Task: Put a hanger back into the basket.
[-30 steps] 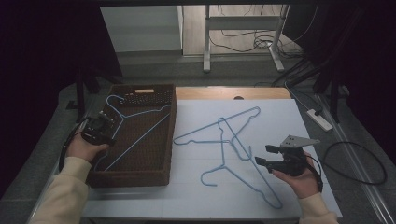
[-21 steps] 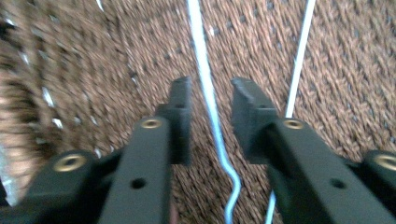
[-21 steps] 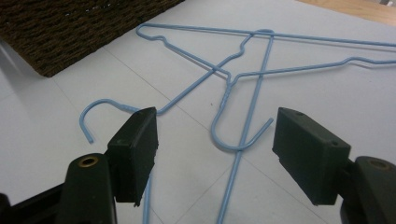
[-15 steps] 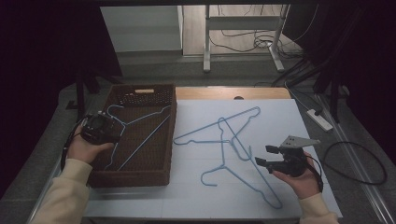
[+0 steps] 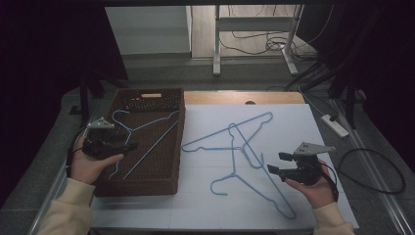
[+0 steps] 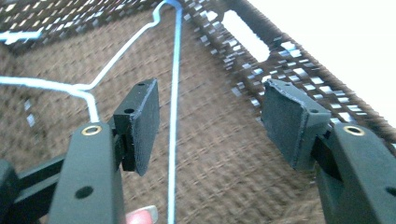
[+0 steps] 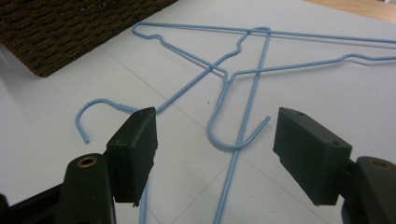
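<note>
A blue wire hanger lies inside the brown woven basket at the table's left. My left gripper hovers open over the basket's left side. In the left gripper view the hanger's wire runs between the open gripper's jaws without touching them. Two more blue hangers, one crossing the other, lie on the white sheet. My right gripper stands open just right of them. In the right gripper view a hanger hook sits on the sheet between the open gripper's jaws.
The white sheet covers most of the table, with a wooden strip at the back. A power strip and cables lie off the right edge. A metal stand rises behind the table.
The hanger in the basket has dropped lower and now lies flat. My left gripper has drawn back a little toward the person. The right gripper has not moved.
</note>
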The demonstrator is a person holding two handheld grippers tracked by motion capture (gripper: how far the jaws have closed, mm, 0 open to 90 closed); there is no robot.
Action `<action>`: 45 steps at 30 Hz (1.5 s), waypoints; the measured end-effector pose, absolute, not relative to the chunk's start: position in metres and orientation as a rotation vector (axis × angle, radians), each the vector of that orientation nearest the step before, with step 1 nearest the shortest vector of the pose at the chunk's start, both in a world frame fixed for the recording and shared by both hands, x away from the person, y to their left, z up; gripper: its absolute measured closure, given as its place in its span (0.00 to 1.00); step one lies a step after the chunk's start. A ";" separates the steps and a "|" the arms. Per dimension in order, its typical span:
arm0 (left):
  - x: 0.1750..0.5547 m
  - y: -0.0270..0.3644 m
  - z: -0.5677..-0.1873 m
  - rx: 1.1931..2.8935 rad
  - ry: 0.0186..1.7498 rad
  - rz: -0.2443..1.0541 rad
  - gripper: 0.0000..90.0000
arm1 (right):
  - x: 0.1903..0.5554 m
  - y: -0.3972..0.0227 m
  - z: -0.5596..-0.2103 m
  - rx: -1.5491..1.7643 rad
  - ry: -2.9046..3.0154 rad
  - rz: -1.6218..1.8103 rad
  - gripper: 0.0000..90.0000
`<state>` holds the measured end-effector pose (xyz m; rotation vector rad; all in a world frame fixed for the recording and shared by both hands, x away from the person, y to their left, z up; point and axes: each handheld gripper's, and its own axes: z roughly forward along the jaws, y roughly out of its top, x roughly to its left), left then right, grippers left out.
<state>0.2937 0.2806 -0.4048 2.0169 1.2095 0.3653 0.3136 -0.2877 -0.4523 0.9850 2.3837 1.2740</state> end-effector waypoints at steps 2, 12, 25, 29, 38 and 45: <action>0.289 0.273 -0.403 2.018 1.174 0.369 0.42 | 0.313 -0.288 -0.453 0.979 2.363 1.267 0.35; 0.272 0.247 -0.405 1.937 1.049 0.391 0.41 | 0.318 -0.291 -0.458 1.006 2.365 1.256 0.35; 0.261 0.222 -0.417 1.907 0.966 0.363 0.40 | 0.315 -0.300 -0.456 1.029 2.310 1.283 0.35; 0.259 0.220 -0.425 1.914 0.962 0.357 0.40 | 0.315 -0.299 -0.456 1.021 2.311 1.281 0.35; 0.258 0.213 -0.430 1.931 0.939 0.355 0.39 | 0.313 -0.298 -0.456 1.013 2.317 1.264 0.35; 0.258 0.211 -0.432 1.933 0.930 0.348 0.39 | 0.311 -0.296 -0.453 1.006 2.312 1.261 0.35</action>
